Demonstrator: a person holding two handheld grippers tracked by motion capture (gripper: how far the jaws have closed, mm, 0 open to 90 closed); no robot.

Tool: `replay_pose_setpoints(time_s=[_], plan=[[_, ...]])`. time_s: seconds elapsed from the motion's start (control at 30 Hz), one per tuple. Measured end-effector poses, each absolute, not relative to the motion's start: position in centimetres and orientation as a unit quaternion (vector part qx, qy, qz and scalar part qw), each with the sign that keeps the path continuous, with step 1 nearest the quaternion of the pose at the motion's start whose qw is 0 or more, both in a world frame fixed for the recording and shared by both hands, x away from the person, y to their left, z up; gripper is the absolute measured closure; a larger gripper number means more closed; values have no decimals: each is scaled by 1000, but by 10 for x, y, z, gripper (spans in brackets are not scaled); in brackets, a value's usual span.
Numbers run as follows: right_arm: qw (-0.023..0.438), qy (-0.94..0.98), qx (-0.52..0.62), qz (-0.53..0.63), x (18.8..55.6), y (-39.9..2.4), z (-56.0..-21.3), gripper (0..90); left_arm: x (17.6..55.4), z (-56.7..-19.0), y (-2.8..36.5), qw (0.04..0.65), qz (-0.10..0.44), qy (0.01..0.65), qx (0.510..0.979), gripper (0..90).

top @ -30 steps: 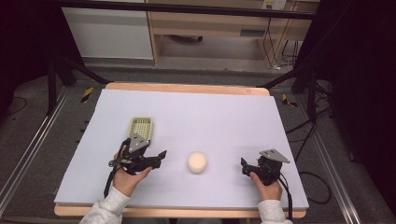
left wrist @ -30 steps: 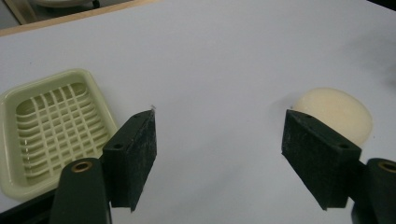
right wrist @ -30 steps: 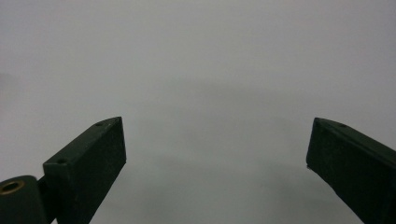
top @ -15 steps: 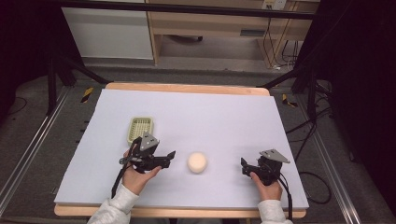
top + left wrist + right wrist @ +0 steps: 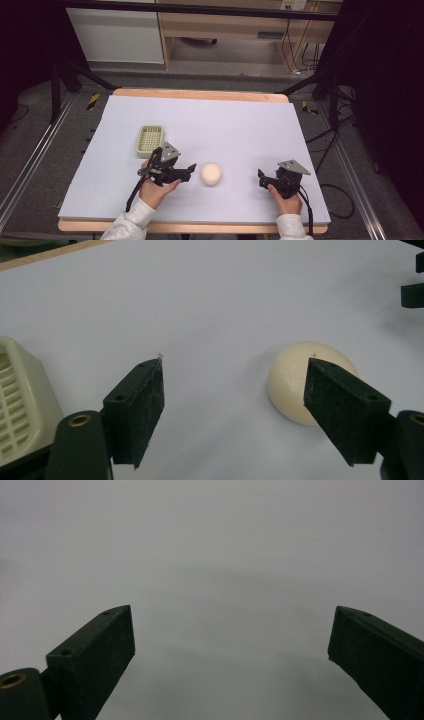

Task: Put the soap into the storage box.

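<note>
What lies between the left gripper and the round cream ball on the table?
Nothing: in the high view, bare white table separates the left gripper from the ball.

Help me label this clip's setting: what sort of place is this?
Probably a lab recording bench: a wooden table under a pale mat, dark frame legs beside it, loose cables on the floor.

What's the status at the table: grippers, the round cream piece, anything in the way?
Left gripper open, jaws just been opening, nothing between them, close beside cream ball. Right gripper open, empty, apart from it. Green basket off behind; path clear.
</note>
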State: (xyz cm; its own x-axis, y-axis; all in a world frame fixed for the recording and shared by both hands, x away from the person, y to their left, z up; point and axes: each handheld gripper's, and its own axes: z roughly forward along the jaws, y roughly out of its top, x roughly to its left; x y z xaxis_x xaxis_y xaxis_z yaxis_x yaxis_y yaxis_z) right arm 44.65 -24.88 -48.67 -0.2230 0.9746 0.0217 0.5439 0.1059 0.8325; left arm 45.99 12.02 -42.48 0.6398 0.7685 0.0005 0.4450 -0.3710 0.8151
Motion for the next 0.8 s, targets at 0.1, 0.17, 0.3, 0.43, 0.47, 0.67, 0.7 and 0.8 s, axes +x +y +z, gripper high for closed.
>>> replay_pose_setpoints(time_s=[0.1,0.17,0.3,0.43,0.47,0.67,0.7,0.8], plan=[[286,686,554,375,447,-249,-487,52,460,-426,113,414,193,372,808,238],[285,686,554,375,447,-249,-487,52,460,-428,107,413,189,370,810,235],[285,686,554,376,446,-249,-487,52,460,-429,102,411,186,368,813,233],[286,687,553,375,447,-249,-487,52,461,-430,96,410,181,365,816,230],[286,686,553,375,447,-249,-487,52,461,-430,95,410,180,366,816,229],[285,687,553,376,447,-249,-487,52,461,-432,88,408,174,362,820,221],[285,687,553,375,447,-249,-487,53,461,-433,86,408,174,361,821,221],[285,688,553,375,447,-249,-487,53,461,-434,83,408,170,360,822,217]])
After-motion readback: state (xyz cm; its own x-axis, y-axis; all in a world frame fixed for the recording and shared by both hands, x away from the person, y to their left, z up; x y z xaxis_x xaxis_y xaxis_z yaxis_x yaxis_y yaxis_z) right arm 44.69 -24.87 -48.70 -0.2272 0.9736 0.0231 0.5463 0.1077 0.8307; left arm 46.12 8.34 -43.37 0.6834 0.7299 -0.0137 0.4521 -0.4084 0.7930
